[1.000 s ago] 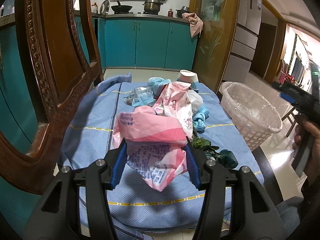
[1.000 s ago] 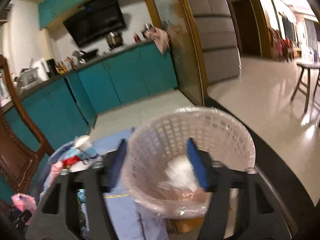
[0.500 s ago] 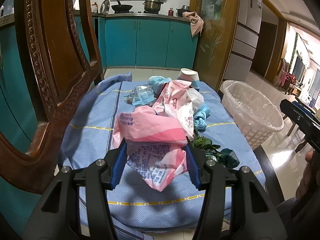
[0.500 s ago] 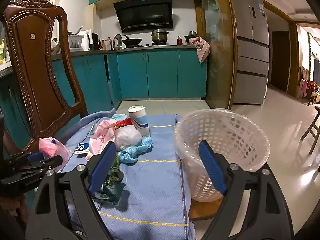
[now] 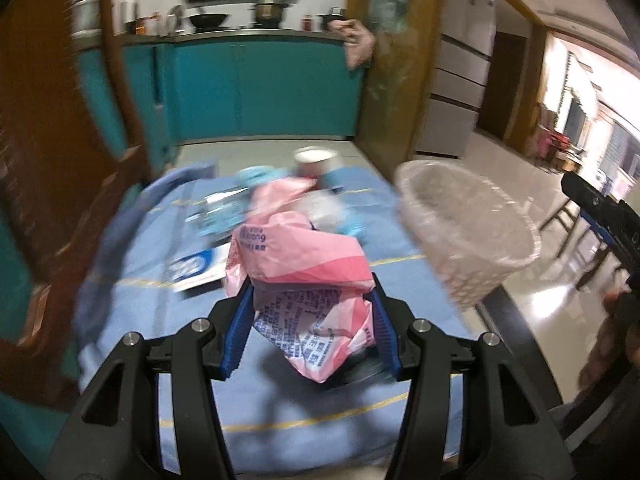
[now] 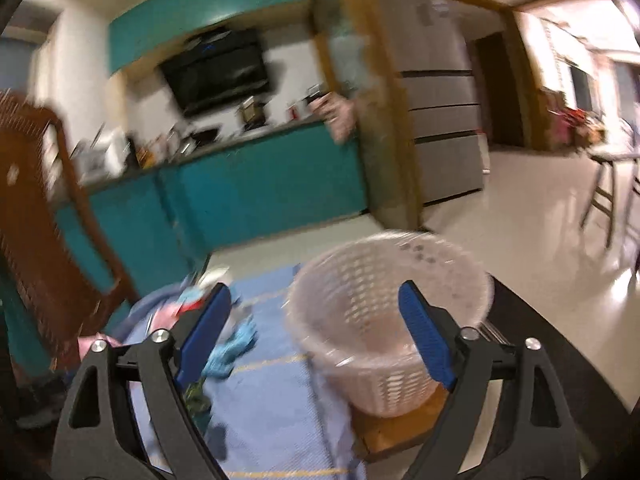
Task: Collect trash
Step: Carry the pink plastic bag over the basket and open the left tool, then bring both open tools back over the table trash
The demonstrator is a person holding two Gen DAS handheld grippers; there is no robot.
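Note:
My left gripper point(image 5: 311, 332) is shut on a crumpled pink plastic bag point(image 5: 304, 276) and holds it above the blue tablecloth point(image 5: 168, 312). A white lined trash basket point(image 5: 464, 232) stands at the table's right edge, to the right of the bag. A pile of trash lies beyond: a paper cup point(image 5: 316, 160), light blue wrappers point(image 5: 224, 216), a blue-and-white packet point(image 5: 196, 268). My right gripper point(image 6: 320, 332) is open and empty, its fingers framing the basket point(image 6: 384, 320) from the near side. It also shows at the right edge of the left wrist view point(image 5: 600, 216).
A carved wooden chair back point(image 5: 60, 160) stands close on the left. Teal kitchen cabinets point(image 5: 260, 88) and a fridge point(image 6: 440, 120) are behind. The dark table rim point(image 6: 560, 360) shows past the cloth. Stools point(image 6: 608, 192) stand on the tiled floor at right.
My left gripper has swung right and forward with the pink bag, bringing the basket closer. My right gripper has tilted and moved in closer to the basket. Both views are blurred by motion.

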